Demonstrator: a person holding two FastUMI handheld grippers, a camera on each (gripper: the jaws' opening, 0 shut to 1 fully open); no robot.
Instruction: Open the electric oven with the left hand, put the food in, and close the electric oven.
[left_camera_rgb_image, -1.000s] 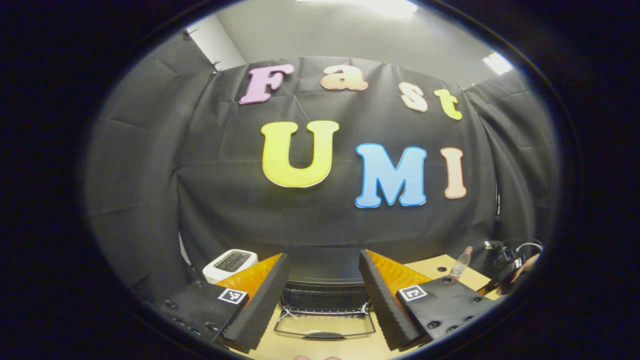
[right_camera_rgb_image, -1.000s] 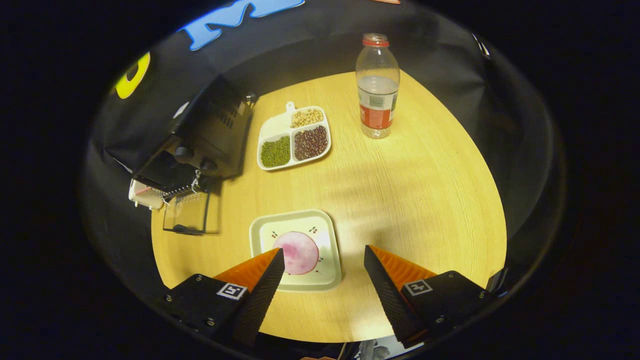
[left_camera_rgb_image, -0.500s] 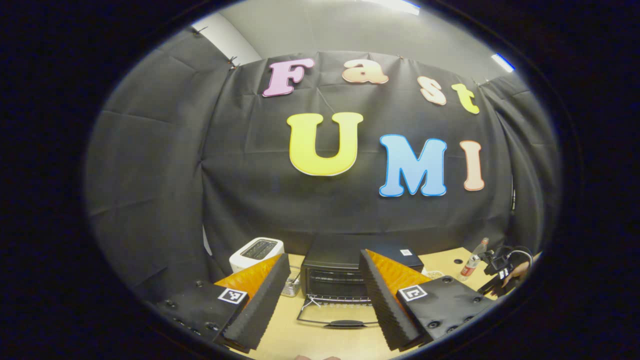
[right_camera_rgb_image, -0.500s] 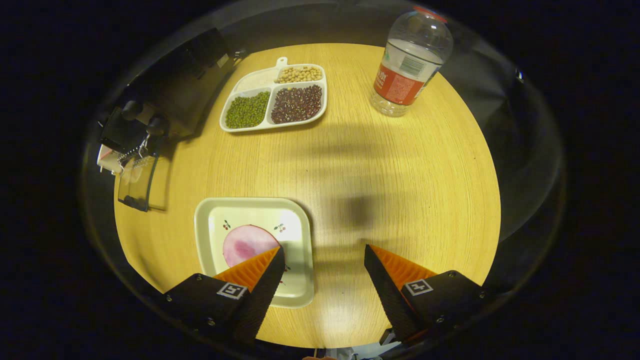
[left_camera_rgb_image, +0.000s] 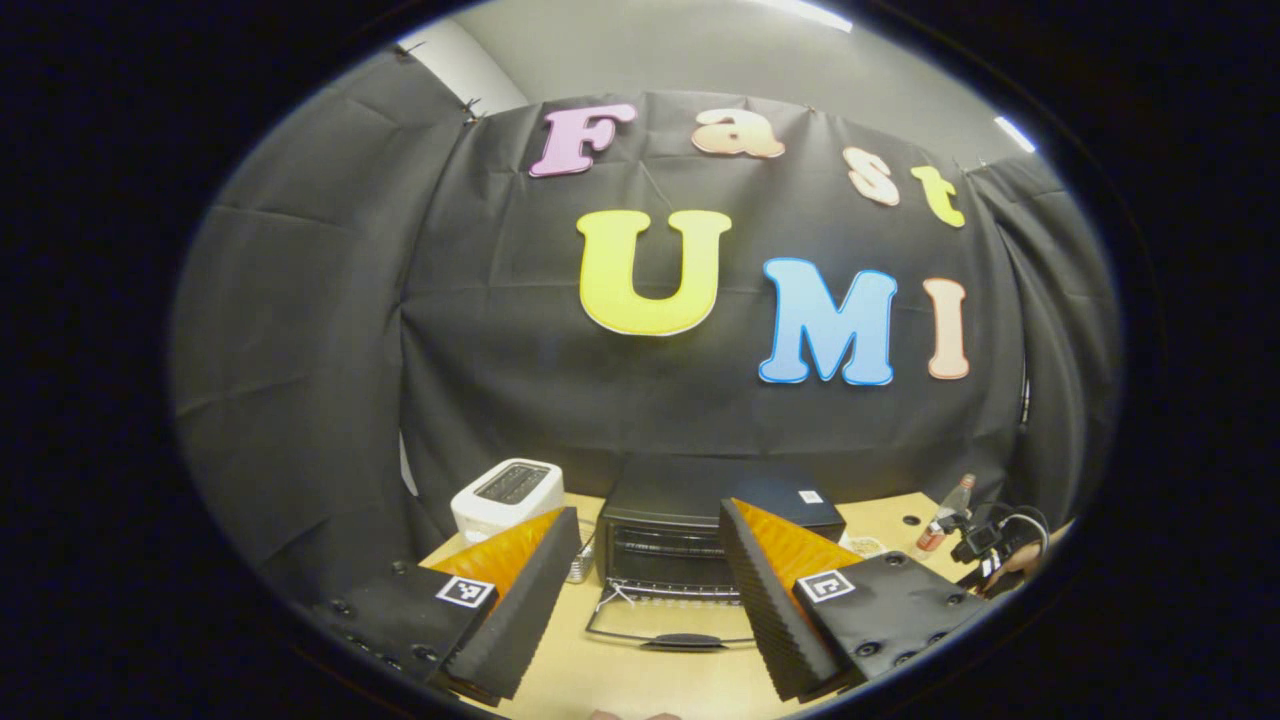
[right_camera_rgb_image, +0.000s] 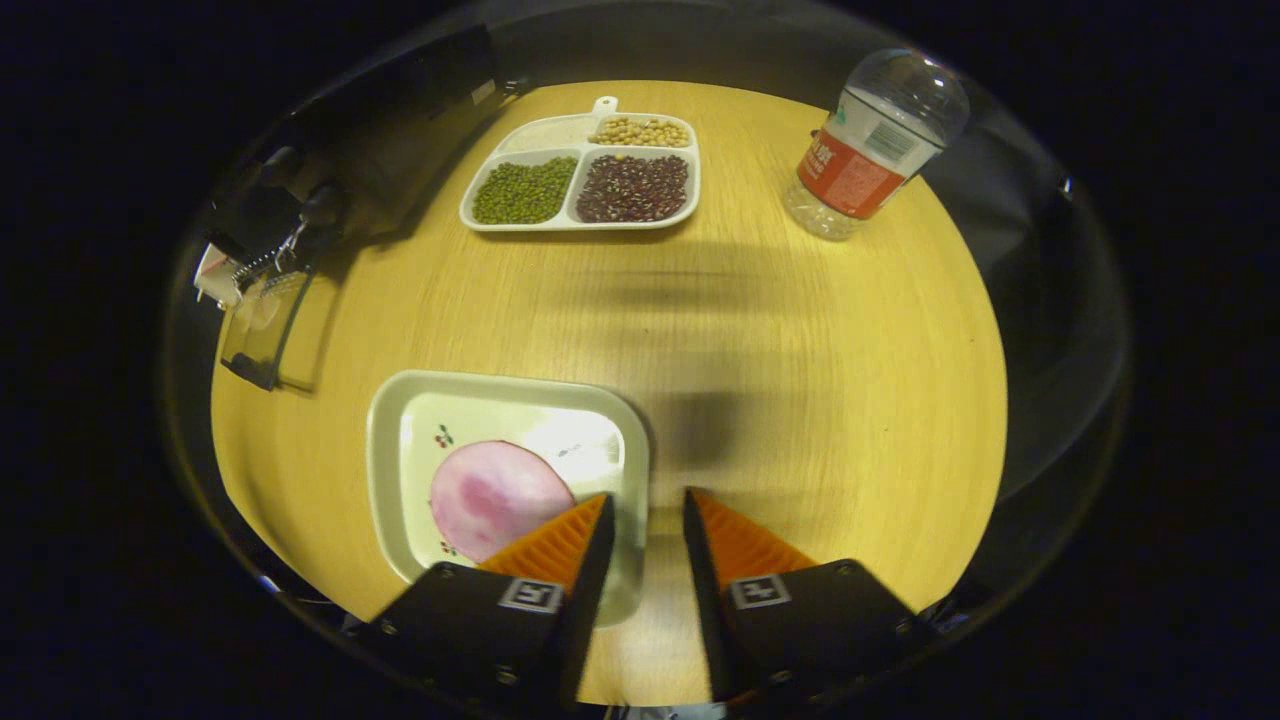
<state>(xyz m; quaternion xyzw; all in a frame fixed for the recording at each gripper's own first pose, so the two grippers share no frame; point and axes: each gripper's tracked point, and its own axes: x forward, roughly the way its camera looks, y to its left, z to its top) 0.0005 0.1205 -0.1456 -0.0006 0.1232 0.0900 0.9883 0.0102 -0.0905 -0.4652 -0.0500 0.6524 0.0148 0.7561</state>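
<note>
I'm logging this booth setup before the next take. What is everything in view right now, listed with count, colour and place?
Electric oven: one, black, back of the table, door dropped open toward the front.
Toaster: one, white, left of the oven.
Plate: one, cream, square, near table edge, its right rim between the right gripper's fingers.
Food: one, pink round slice, on the plate.
Divided tray: one, white, far side of the table, holding green, dark red, tan and white grains.
Water bottle: one, clear with red label, far right.
Table: one, light wood.
Left hand-held gripper: one, open, facing the oven.
Right hand-held gripper: one, narrowed around the plate's rim.
</note>
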